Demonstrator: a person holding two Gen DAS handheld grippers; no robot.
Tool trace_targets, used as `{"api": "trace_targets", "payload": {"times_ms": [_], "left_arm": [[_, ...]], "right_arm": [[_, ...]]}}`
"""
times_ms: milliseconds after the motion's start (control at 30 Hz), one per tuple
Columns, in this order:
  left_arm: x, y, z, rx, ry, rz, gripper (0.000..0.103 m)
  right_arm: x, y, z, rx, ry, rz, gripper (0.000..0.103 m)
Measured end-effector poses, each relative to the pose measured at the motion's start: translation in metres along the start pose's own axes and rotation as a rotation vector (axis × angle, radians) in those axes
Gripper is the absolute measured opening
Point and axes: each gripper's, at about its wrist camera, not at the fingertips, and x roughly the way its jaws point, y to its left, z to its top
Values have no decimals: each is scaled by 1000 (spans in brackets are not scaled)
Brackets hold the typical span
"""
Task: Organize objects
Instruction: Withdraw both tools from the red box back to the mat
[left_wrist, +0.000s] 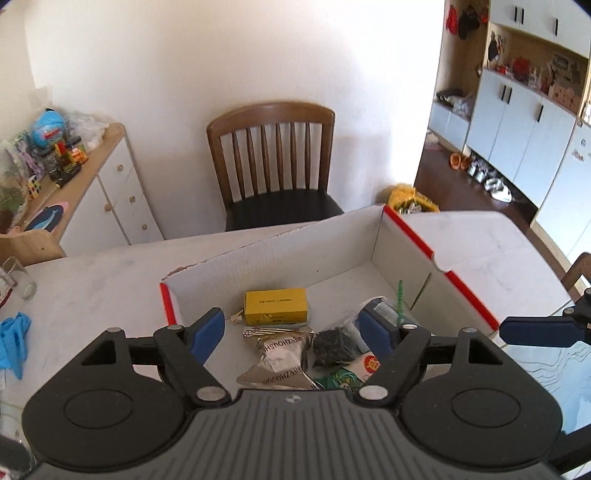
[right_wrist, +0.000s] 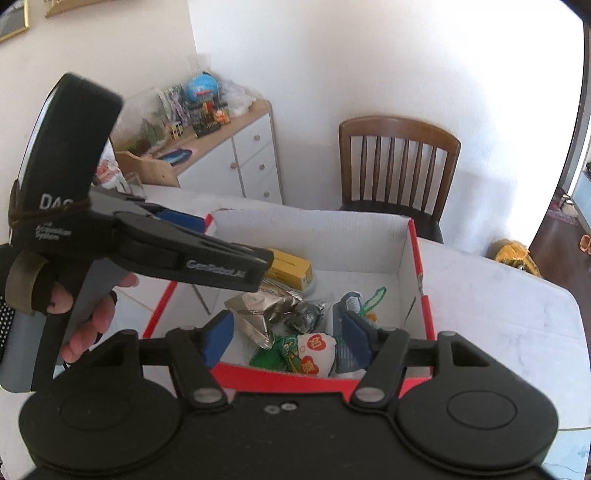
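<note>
A white cardboard box with red edges (left_wrist: 280, 254) (right_wrist: 314, 229) stands on the table. Inside lie a yellow carton (left_wrist: 275, 306) (right_wrist: 291, 267), silver foil packets (left_wrist: 280, 350) (right_wrist: 255, 314), a black crumpled packet (left_wrist: 334, 347) (right_wrist: 308, 317), a green and white snack bag (left_wrist: 351, 374) (right_wrist: 306, 352), a blue-white pouch (right_wrist: 351, 306) and a green pipe cleaner (left_wrist: 399, 299). My left gripper (left_wrist: 291, 332) is open and empty above the box's near side. My right gripper (right_wrist: 290, 334) is open and empty over the box's near red edge. The left gripper's body (right_wrist: 155, 243) shows in the right wrist view.
A wooden chair (left_wrist: 273, 166) (right_wrist: 397, 166) stands behind the table. A cabinet with toys (left_wrist: 74, 177) (right_wrist: 221, 147) is at the left. A glass (left_wrist: 16, 277) and a blue glove (left_wrist: 13, 339) lie on the table's left. A yellow bag (left_wrist: 410, 199) is on the floor.
</note>
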Motion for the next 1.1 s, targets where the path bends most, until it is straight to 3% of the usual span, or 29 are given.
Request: {"api": "trace_targets", "payload": {"times_ms": [600, 700, 1100], "left_arm": [[-93, -35, -47, -27, -117, 48, 87], [-106, -40, -55, -32, -139, 46, 95], [-147, -57, -89, -83, -192, 30, 102]], "right_arm": [[-85, -15, -37, 3, -125, 53, 86], [-98, -16, -43, -5, -138, 64, 88], [-126, -19, -68, -36, -153, 102, 96]]}}
